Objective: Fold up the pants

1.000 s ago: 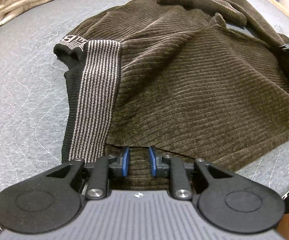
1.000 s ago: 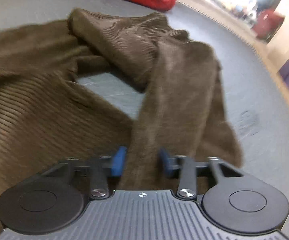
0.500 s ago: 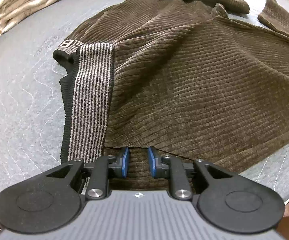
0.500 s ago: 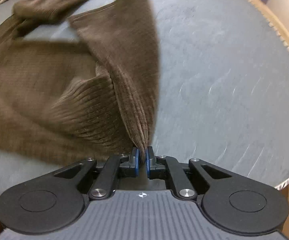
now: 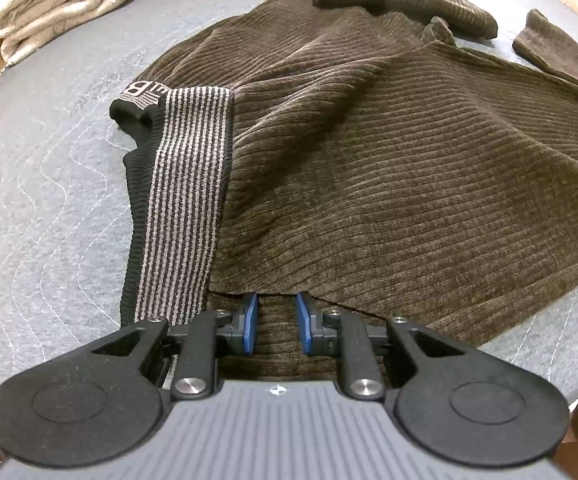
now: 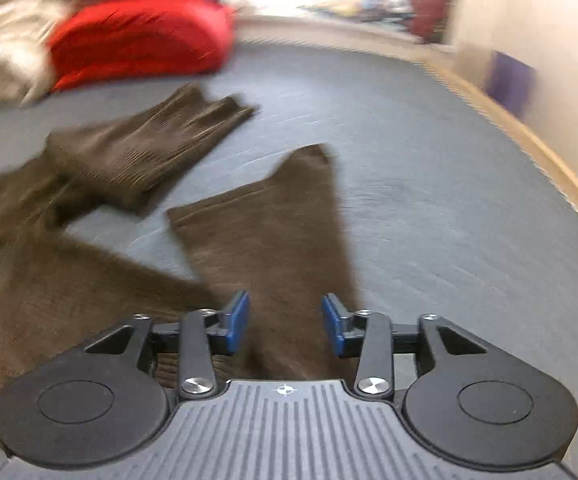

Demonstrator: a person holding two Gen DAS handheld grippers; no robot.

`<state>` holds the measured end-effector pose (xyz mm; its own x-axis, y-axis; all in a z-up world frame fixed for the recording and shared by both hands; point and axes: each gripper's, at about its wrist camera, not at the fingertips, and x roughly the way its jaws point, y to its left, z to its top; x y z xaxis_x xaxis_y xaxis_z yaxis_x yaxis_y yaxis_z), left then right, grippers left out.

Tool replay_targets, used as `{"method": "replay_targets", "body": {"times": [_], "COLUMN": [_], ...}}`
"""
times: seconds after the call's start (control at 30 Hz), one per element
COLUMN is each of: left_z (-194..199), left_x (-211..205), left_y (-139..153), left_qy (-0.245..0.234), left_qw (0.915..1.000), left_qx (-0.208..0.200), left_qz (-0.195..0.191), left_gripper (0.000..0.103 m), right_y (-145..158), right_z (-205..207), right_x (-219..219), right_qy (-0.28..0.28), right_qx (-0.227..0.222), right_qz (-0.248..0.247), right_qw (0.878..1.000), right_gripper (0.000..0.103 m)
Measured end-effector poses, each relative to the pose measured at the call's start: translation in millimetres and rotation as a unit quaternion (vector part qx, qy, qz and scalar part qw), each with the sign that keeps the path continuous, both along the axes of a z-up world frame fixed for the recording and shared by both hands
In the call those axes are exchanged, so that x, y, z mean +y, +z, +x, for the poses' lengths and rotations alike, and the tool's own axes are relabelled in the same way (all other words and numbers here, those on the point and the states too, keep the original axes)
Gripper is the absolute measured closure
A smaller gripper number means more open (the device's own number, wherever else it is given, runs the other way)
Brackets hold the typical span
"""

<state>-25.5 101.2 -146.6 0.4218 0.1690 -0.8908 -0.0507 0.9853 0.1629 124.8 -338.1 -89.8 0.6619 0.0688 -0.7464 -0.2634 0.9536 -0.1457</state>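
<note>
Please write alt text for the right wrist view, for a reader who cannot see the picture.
The right gripper, its jaws opening, hovers over a leg of the brown corduroy pants lying on a grey padded table. The other leg lies to the left, and folded red clothing sits at the far edge. The picture is motion-blurred.

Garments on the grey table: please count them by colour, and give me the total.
Brown: 1, the ribbed pants
Cream: 1, the folded cream textile
Red: 1, the red garment
Total: 3
</note>
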Motion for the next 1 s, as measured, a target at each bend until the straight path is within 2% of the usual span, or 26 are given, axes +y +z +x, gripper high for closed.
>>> {"method": "replay_targets", "body": {"times": [0.17,0.2,0.23,0.27,0.33,0.37,0.4,0.43,0.47,0.5,0.53,0.6,0.63,0.67,0.7,0.77,0.9,0.97,1.0], "left_z": [-0.2,-0.2,0.3,0.8,2.2,2.7,3.1,3.5,3.4,3.4,3.1,2.4,1.9,1.7,1.8,1.9,5.1,5.2,5.1], "left_x": [0.6,1.1,1.8,1.9,1.4,0.4,0.0,-0.3,-0.4,-0.5,-0.7,-0.3,0.1,0.3,0.6,0.4,-3.7,-5.7,-6.2], "left_y": [0.8,0.9,0.9,0.8,0.6,0.5,0.1,-0.1,-0.5,-0.8,-1.1,-1.4,-1.7,-1.8,-1.8,-1.5,-1.9,-2.1,-2.1], "left_qy": [-0.001,-0.001,0.0,0.001,0.003,0.003,0.004,0.004,0.005,0.005,0.005,0.003,0.002,0.001,0.001,0.003,0.005,0.005,0.006], "left_qw": [1.0,1.0,1.0,1.0,1.0,1.0,1.0,1.0,1.0,1.0,1.0,1.0,1.0,1.0,1.0,1.0,1.0,0.9999,0.9999], "left_qx": [0.001,0.001,0.002,0.002,0.004,0.004,0.003,0.002,0.002,0.001,0.0,-0.002,-0.003,-0.004,-0.004,-0.003,-0.001,-0.002,-0.002], "left_qz": [-0.002,-0.004,-0.005,-0.005,-0.004,-0.002,-0.001,0.0,0.0,0.0,0.0,0.0,-0.001,-0.001,-0.002,-0.002,0.007,0.011,0.012], "left_gripper": [0.08,0.08,0.08,0.08,0.08,0.08,0.08,0.08,0.08,0.08,0.08,0.08,0.08,0.08,0.08,0.08,0.08,0.08,0.08], "right_y": [-41.4,-42.8,-42.2,-37.5,-16.3,-3.8,7.3,12.1,13.3,8.8,-0.2,-24.3,-37.7,-43.2,-39.8,-27.9,-19.1,-23.2,-28.6], "right_z": [28.2,33.0,36.4,42.2,50.7,53.5,53.4,49.7,43.8,34.9,23.6,-9.7,-28.9,-43.4,-50.1,-54.9,-63.9,-65.2,-62.7], "right_x": [38.7,40.7,38.6,32.6,3.9,-18.5,-47.9,-72.4,-102.3,-134.1,-163.2,-216.5,-238.1,-250.2,-255.4,-251.9,-266.6,-283.7,-296.0], "right_qy": [0.072,0.081,0.079,0.063,-0.007,-0.059,-0.129,-0.186,-0.256,-0.328,-0.391,-0.516,-0.555,-0.569,-0.565,-0.55,-0.554,-0.56,-0.558], "right_qx": [0.03,0.028,0.027,0.028,0.006,-0.009,-0.026,-0.035,-0.038,-0.026,-0.004,0.051,0.076,0.074,0.066,0.044,-0.006,-0.013,-0.01], "right_qz": [-0.126,-0.133,-0.134,-0.123,-0.056,-0.017,0.015,0.03,0.041,0.051,0.069,0.1,0.138,0.178,0.192,0.173,0.215,0.236,0.257], "right_qw": [0.989,0.987,0.988,0.99,0.998,0.998,0.991,0.981,0.965,0.943,0.918,0.849,0.817,0.8,0.8,0.816,0.804,0.794,0.789], "right_gripper": [0.056,0.06,0.081,0.094,0.093,0.093,0.093,0.093,0.093,0.093,0.093,0.093,0.09,0.092,0.091,0.091,0.082,0.07,0.058]}}
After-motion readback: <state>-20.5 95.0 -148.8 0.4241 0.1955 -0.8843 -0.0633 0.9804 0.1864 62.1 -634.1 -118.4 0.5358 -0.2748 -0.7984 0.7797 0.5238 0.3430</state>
